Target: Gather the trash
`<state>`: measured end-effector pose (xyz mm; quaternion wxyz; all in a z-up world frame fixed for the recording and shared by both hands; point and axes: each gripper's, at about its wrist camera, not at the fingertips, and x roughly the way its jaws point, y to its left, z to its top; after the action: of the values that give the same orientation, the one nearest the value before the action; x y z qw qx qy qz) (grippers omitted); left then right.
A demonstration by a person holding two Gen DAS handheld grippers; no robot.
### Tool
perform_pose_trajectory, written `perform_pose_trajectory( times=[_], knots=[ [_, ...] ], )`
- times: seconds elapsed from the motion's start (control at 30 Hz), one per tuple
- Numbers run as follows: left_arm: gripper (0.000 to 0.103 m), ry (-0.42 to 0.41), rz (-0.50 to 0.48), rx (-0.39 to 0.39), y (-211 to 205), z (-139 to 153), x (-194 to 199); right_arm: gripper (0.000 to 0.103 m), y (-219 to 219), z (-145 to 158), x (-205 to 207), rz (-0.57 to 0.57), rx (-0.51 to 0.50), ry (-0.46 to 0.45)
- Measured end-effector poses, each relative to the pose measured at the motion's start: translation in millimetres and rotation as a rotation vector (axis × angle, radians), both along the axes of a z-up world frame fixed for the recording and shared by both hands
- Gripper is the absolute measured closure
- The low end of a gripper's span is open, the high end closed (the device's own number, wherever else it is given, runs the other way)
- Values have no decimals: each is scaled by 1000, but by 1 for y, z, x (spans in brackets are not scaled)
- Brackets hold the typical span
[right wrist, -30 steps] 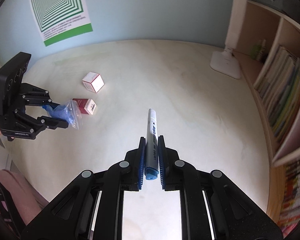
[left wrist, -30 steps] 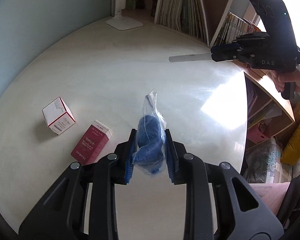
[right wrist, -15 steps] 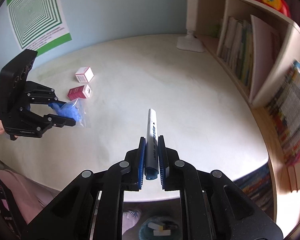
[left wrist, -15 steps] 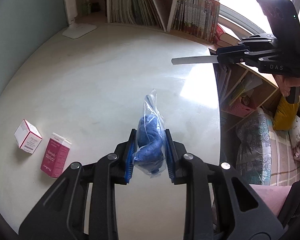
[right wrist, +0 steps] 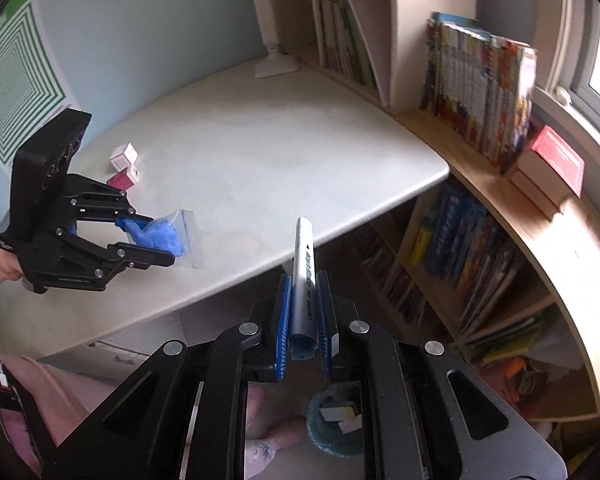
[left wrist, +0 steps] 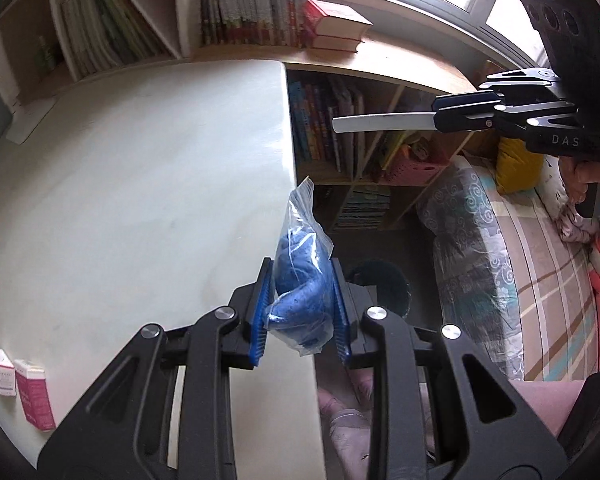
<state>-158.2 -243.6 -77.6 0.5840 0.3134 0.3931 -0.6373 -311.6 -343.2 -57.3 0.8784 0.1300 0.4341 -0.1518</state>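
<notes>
1. Left gripper (left wrist: 300, 312) clamped on a clear plastic bag (left wrist: 302, 280) stuffed with something blue, blue pads pressing both sides, jaws only part way apart because of the bag's bulk. Bag sticking up from the jaws at centre frame in the left wrist view, over the edge of the bench (left wrist: 140, 200).
2. Right gripper (right wrist: 303, 320) closed tight on a grey marker (right wrist: 305, 276), barrel lying along the fingers and pointing up the frame, blue end cap at the lower end between the pads. In the left wrist view, same marker poking leftward from that gripper at upper right.
3. One piece per hand, probably to drop two items in a single trip (a judgement from the task only).
4. Trash bin (right wrist: 334, 420) on the floor, low in the right wrist view, just below the right gripper's jaws and seen through its frame, paper scraps already inside. In the left wrist view, a dark round bin (left wrist: 380, 288) just right of the held bag, partly hidden by the fingers.
5. Right gripper close to above the bin; left gripper off to the centre left of the right wrist view, over the bench edge.
6. Two small boxes (left wrist: 16, 380), one white and one dark red, left on the bench at lower left of the left wrist view, well apart from both grippers (likely next in line).
</notes>
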Motion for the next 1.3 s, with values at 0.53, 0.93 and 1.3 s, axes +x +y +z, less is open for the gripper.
perform_pose_trajectory(
  times=[0.53, 0.93, 1.3],
  knots=[
    [79, 34, -243, 92, -55, -51, -159, 90, 4, -53, -158, -241, 119, 11],
    [79, 19, -304, 179, -72, -101, -228, 90, 11, -122, -221, -323, 232, 30],
    [79, 28, -322, 273, -85, -162, -251, 90, -3, -195, -236, -424, 346, 43]
  ],
)
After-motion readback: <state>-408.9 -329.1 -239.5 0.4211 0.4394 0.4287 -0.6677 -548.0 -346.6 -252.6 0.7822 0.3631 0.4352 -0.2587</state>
